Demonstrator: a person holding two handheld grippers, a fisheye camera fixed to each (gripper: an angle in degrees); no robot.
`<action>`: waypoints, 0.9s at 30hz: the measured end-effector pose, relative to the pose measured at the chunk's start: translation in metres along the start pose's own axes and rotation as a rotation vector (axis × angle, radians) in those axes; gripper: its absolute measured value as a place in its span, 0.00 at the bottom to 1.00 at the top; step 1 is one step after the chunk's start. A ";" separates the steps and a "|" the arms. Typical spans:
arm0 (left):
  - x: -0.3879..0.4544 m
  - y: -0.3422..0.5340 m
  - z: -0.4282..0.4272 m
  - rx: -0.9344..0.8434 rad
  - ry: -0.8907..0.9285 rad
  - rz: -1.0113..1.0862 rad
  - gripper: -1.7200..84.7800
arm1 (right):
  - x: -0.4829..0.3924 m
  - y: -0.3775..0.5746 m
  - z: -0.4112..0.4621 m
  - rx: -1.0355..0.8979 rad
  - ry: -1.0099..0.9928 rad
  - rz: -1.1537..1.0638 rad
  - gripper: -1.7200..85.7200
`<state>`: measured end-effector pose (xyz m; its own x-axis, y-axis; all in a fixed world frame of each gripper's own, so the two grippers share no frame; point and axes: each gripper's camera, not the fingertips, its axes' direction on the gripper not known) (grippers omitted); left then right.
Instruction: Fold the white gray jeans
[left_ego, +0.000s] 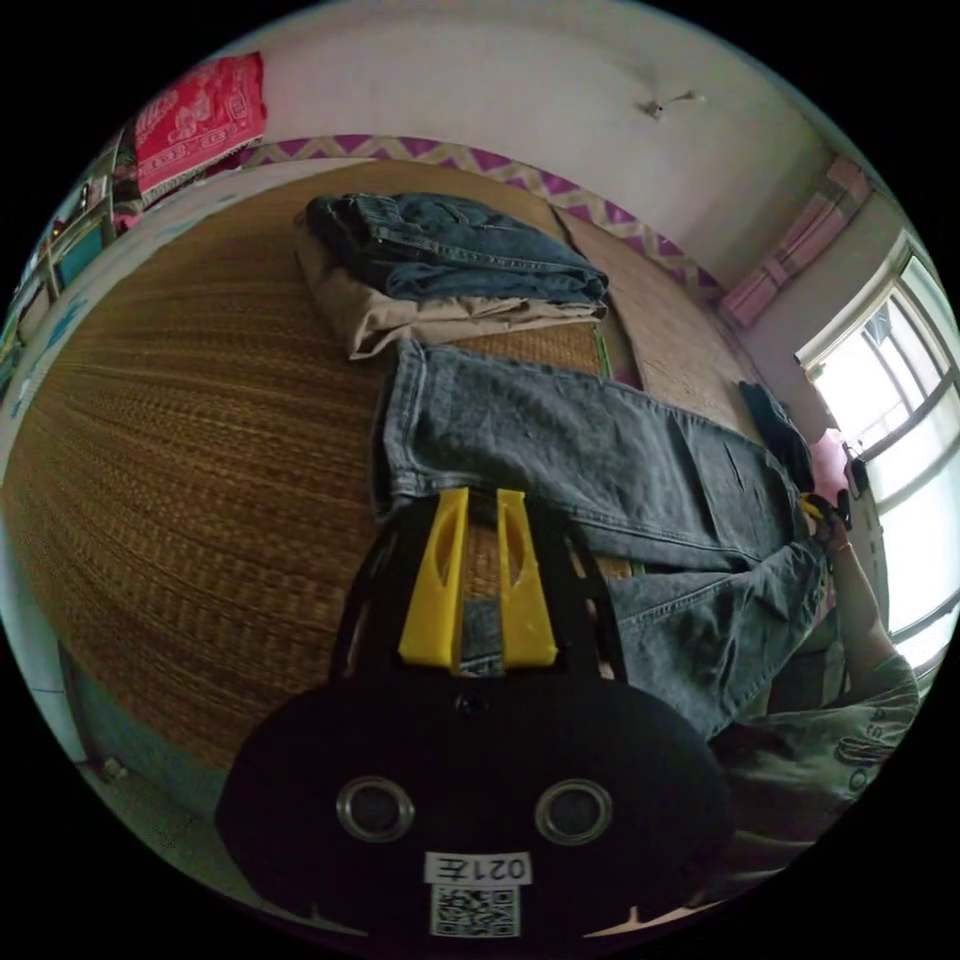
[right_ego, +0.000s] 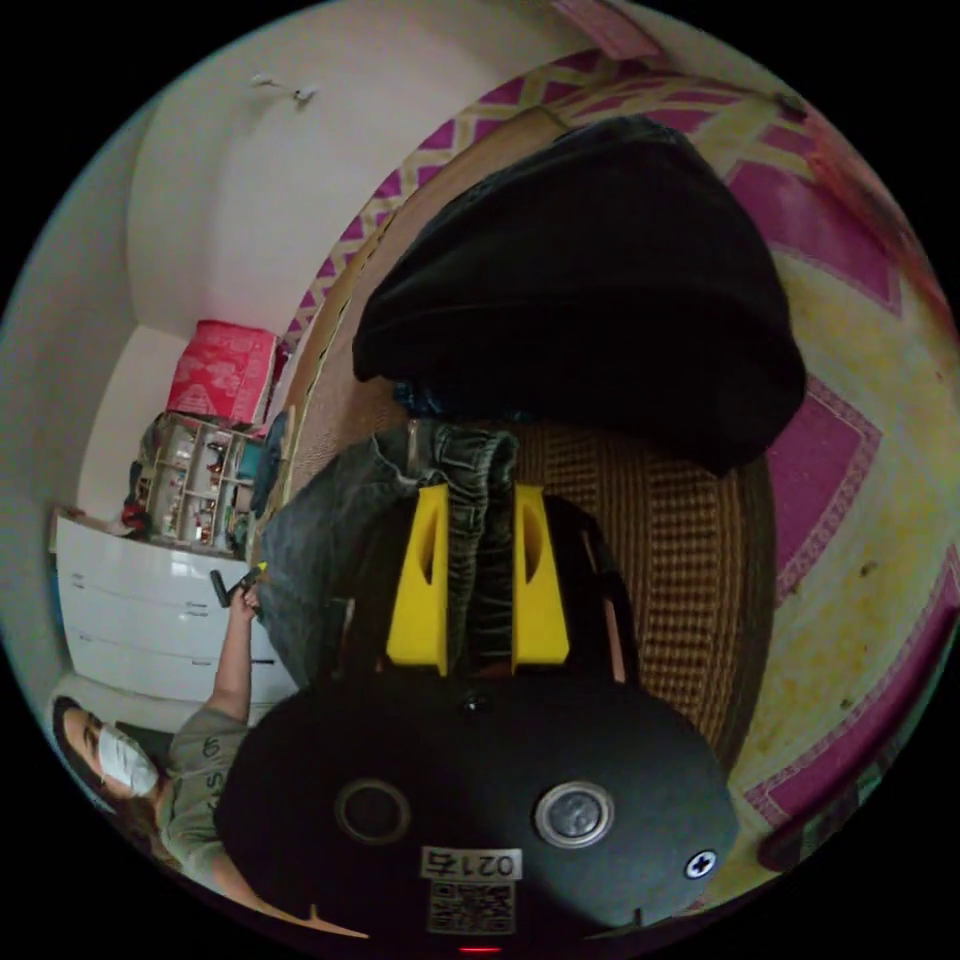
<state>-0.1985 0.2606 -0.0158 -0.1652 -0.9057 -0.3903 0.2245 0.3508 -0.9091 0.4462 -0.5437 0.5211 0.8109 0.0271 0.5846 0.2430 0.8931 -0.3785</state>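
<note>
Gray jeans (left_ego: 600, 470) lie on the woven mat (left_ego: 200, 450) of the bed, long axis running from the hem end at the left tool (left_ego: 478, 590) to the waist end at the right tool (right_ego: 478, 580). One leg lies flat along the mat; the other hangs over the bed's near edge by the person's sleeve (left_ego: 850, 740).

Left tool: yellow jaws narrow, a strip of denim between them, so prob clamped on the hem. Right tool: jaws closed on bunched denim, waistband end, lifted a bit off the mat.

Each tool sits at its own end of the jeans, so neither is nearer; cloth runs straight away from each tool twd the other. Next fold likely turns on that axis: bring one end along it to meet the other.

Stack of folded clothes (left_ego: 450, 265) sits just beyond the jeans, toward the bed's far edge. Dark garment (right_ego: 590, 290) lies just past the right tool, close to the waist end, could get in the way.
</note>
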 end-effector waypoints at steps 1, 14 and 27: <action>0.000 -0.001 0.001 -0.003 0.000 -0.007 0.04 | -0.002 -0.002 0.001 -0.003 0.023 -0.006 0.10; 0.040 -0.047 0.047 -0.015 0.125 -0.019 0.01 | -0.027 0.036 -0.059 0.248 0.183 0.014 0.03; 0.097 0.114 -0.048 0.081 0.041 0.272 0.07 | -0.199 0.237 -0.027 0.072 0.249 -0.514 0.01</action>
<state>-0.2350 0.2248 -0.1646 -0.1262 -0.7701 -0.6253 0.3418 0.5580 -0.7562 0.3570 -0.3492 0.2959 0.7011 -0.5172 0.4909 0.6092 0.7923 -0.0352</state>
